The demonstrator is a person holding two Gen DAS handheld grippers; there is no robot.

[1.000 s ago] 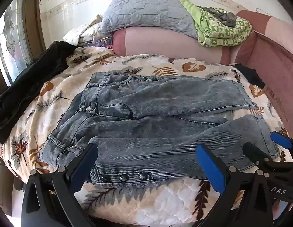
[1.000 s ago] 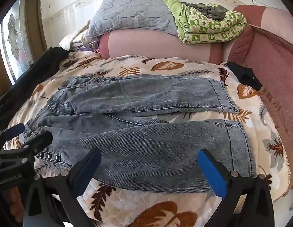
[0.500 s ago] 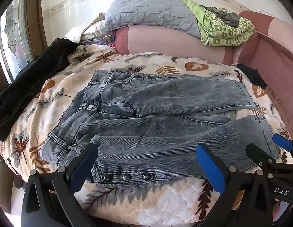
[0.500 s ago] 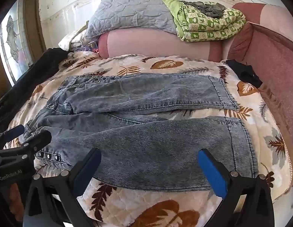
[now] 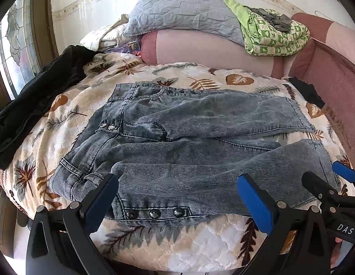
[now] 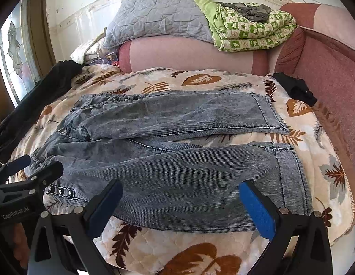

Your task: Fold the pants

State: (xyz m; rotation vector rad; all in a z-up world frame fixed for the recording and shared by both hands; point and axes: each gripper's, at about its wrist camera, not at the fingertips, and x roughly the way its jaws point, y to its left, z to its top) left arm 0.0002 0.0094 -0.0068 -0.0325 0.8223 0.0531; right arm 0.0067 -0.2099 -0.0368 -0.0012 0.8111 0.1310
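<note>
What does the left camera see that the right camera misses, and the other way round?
Only the left view shows the two waist buttons clearly, plus the right gripper at its right edge. Only the right view shows the near leg's hem in full, plus the left gripper at its left edge. Both show the grey jeans spread flat on the leaf-print blanket, the green quilt behind, and open fingers holding nothing.

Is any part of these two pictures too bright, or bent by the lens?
Left wrist view: the wall behind the grey pillow is washed out; black fisheye corners.
Right wrist view: similar glare on the wall; the bed edge curves; jeans stay sharp.
</note>
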